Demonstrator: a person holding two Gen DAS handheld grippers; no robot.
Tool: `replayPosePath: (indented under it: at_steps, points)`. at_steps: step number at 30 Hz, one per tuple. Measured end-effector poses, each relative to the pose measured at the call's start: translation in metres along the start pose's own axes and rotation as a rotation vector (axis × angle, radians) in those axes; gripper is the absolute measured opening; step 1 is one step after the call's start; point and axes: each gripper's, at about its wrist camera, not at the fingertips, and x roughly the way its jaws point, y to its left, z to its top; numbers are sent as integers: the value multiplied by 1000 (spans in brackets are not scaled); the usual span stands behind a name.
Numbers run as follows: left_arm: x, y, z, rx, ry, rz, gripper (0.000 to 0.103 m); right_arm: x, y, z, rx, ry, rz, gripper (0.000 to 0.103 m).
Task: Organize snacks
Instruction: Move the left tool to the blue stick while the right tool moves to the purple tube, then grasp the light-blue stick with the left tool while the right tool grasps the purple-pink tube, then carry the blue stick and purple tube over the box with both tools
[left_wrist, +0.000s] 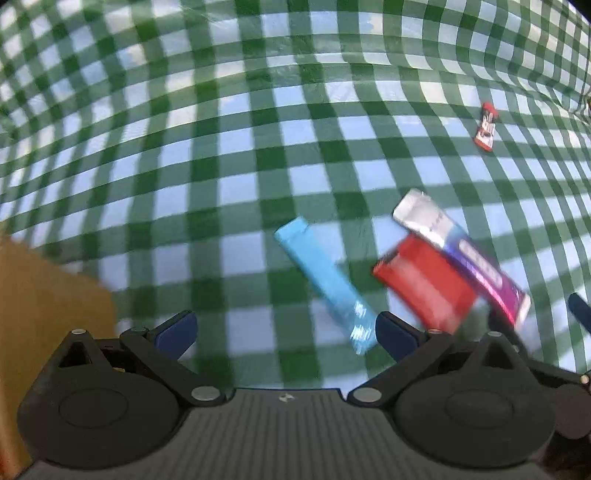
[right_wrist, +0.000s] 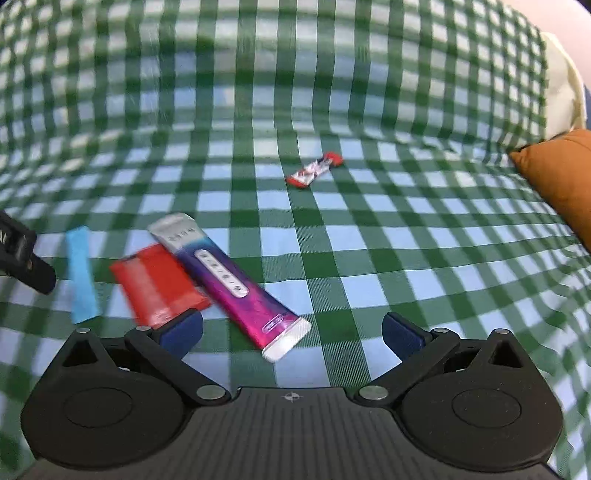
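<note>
Nearest the left wrist camera, the left gripper (left_wrist: 284, 332) is seen with its blue-padded fingers (left_wrist: 176, 332) spread wide and nothing between them; the right gripper (right_wrist: 291, 334) is likewise held wide and empty above the green-and-white checked cloth (right_wrist: 369, 240).

The purple snack bar (right_wrist: 229, 280) is taken as the landmark. Its long axis runs diagonally in the right wrist view, the silver-white end toward the upper left and the other white-sealed end toward the lower right, near the right gripper. The wrapper shades from silver through blue-purple to magenta, with a white oval label along its length.

A red packet (right_wrist: 159, 288) lies touching the bar's left side, its near end just behind the right gripper's left finger (right_wrist: 183, 332). A light blue stick pack (right_wrist: 82, 273) lies further left of the bar, apart from the red packet, its long axis roughly parallel to the bar in the left wrist view (left_wrist: 325, 280). A small red-and-white candy wrapper (right_wrist: 314, 170) lies well beyond the bar, alone on the cloth. An orange cushion (right_wrist: 557, 184) sits far to the bar's right. The views are blurred.
</note>
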Motion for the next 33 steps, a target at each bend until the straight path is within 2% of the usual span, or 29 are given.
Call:
replayPosePath:
  at_steps: [1, 3, 4, 6, 8, 12, 15, 17, 19, 20, 21, 22, 23, 24, 26, 29, 33]
  points:
    - [10, -2, 4, 4, 12, -12, 103, 10, 0, 1, 2, 3, 13, 103]
    - [32, -3, 8, 3, 58, 21, 103, 25, -3, 1, 7, 10, 40, 103]
    - [40, 0, 8, -9, 61, 5, 103, 34, -2, -3, 12, 20, 51, 103]
    - [40, 8, 7, -73, 30, -24, 103, 38, -3, -11, 18, -58, 54, 103]
    - [39, 8, 4, -54, 10, -22, 103, 39, -2, -15, 5, -89, 55, 103]
    - [38, 8, 1, -55, -1, -18, 103, 41, -2, -16, 10, -86, 60, 103]
    - [37, 12, 4, -59, 20, -28, 103, 41, 2, -6, -9, -42, 51, 103]
    - [38, 15, 7, -73, 43, -29, 103, 44, 4, 3, -27, -17, 77, 103]
    - [34, 19, 10, -119, 40, -6, 93, 50, 4, 8, -52, -12, 99, 103]
    - [29, 21, 10, -144, 33, 8, 76, 52, 4, 10, -69, -7, 111, 103]
    - [27, 21, 15, -152, 24, 9, 45, 52, 3, 11, -80, 3, 132, 96]
    - [24, 20, 18, -149, 21, -6, 27, 50, 2, 12, -80, 1, 149, 72]
    - [22, 23, 19, -153, 35, -36, 18, 44, 3, 12, -92, -13, 141, 55]
    - [20, 25, 19, -166, 53, -59, 18, 40, 5, 13, -108, -11, 123, 38]
    - [13, 29, 15, -158, 61, -66, 18, 34, 7, 10, -111, 16, 127, 29]
    - [-8, 33, 3, -115, 35, -61, 18, 20, 9, 6, -90, 43, 98, 27]
    - [-45, 39, -18, -65, 24, -74, 18, -15, 8, 0, 2, 28, 101, 27]
